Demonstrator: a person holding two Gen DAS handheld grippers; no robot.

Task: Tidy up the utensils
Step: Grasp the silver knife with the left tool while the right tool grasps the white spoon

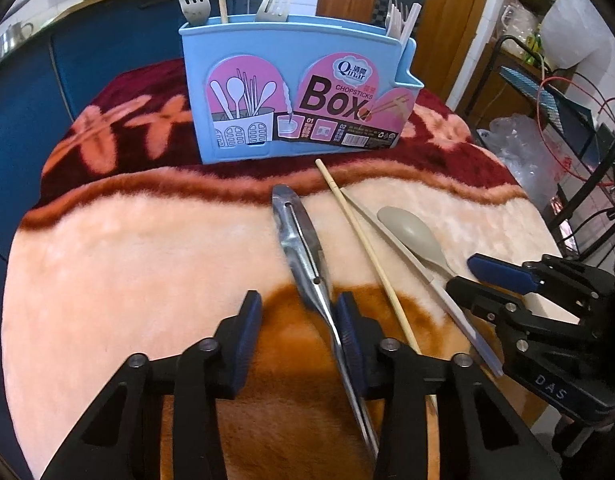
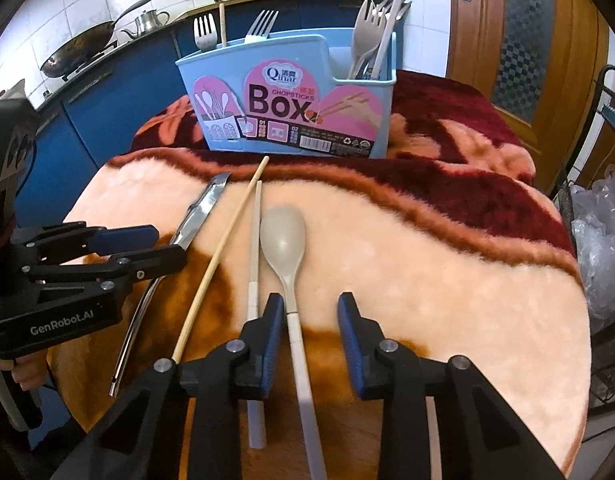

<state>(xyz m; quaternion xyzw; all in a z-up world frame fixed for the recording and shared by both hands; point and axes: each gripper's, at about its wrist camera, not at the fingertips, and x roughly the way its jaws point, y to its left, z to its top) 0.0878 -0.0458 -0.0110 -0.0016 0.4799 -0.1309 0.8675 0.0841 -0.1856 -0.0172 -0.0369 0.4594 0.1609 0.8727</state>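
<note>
Straddling steel peeler (image 1: pixel 303 248), slim beige spoon (image 2: pixel 285 240)

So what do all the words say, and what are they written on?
"Qinar": pink label on the blue utensil box.
"CHOPSTICKS": same label, small red letters.
"Box": same label, big dark letters.
"01" and "02": bottom strip of that label.
"GenRobot.AI": side of the left hand-held gripper.
"DAS": body of the right hand-held gripper.
The Chinese characters, barcode and fine print on the label are too small to read.
</note>
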